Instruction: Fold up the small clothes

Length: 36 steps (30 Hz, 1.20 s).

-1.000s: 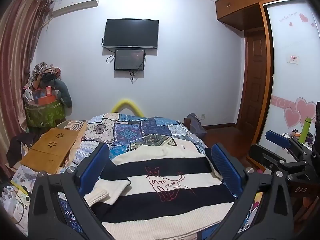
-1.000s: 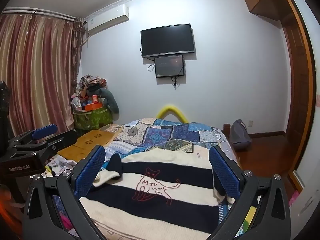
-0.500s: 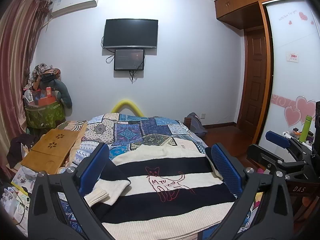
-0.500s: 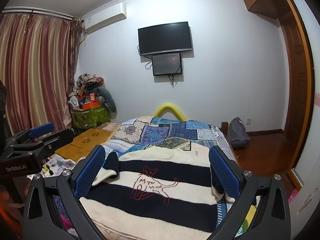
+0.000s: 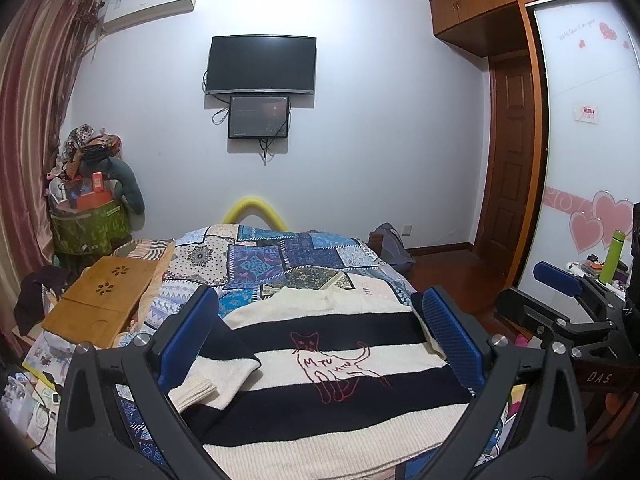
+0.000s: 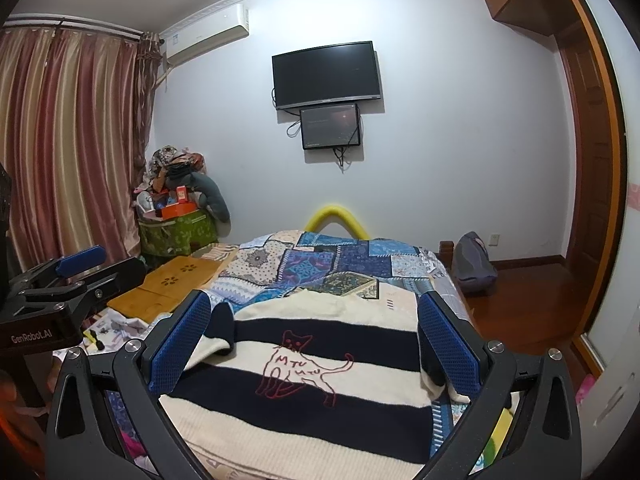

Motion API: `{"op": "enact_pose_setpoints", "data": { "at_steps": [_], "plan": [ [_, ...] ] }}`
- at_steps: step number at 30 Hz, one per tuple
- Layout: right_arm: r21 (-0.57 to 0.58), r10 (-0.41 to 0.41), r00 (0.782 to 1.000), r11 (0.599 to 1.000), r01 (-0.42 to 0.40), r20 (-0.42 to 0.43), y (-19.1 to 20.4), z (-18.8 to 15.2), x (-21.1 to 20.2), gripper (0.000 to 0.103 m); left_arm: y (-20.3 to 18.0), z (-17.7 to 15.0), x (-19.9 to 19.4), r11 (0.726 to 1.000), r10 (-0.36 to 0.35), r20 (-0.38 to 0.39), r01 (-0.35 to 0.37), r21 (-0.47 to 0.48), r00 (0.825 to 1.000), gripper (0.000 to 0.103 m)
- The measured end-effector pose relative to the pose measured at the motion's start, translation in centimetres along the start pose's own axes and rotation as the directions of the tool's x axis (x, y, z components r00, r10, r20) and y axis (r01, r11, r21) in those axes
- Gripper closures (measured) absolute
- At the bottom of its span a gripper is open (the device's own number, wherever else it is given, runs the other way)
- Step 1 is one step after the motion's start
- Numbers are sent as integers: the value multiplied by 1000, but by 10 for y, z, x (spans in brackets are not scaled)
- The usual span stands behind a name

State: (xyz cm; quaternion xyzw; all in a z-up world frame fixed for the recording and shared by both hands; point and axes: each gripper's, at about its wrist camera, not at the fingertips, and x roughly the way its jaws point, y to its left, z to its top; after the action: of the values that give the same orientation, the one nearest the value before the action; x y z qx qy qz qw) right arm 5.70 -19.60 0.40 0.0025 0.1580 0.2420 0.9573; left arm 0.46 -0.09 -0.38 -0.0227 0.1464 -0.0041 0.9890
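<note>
A cream and navy striped sweater [image 5: 332, 384] with a red cat outline lies flat on the bed, neck away from me; its left sleeve [image 5: 216, 380] is folded in over the body. It also shows in the right wrist view [image 6: 320, 392]. My left gripper [image 5: 320, 336] is open and empty, held above the sweater's near part. My right gripper [image 6: 316, 336] is open and empty, held the same way. Each gripper shows at the edge of the other's view, the right one [image 5: 560, 300] and the left one [image 6: 68, 276].
A patchwork quilt [image 5: 288, 260] covers the bed. A wooden lap table [image 5: 100, 300] sits on the bed's left side. A cluttered green basket [image 5: 88, 220] stands by the curtain. A grey backpack [image 6: 474, 260] lies on the wooden floor at right. A wardrobe [image 5: 580, 160] stands right.
Both wrist views have shifted only slightly; the sweater has not moved and both grippers stay open.
</note>
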Motion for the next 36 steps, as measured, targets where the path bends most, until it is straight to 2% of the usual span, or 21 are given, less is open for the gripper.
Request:
{"op": "enact_pose_setpoints", "data": {
  "at_steps": [36],
  "plan": [
    [3,-5,1000,1000,5,-3,1,0,-1,0,3,-5,6,1000,2,-12,-2,-18,1000,0]
  ]
}}
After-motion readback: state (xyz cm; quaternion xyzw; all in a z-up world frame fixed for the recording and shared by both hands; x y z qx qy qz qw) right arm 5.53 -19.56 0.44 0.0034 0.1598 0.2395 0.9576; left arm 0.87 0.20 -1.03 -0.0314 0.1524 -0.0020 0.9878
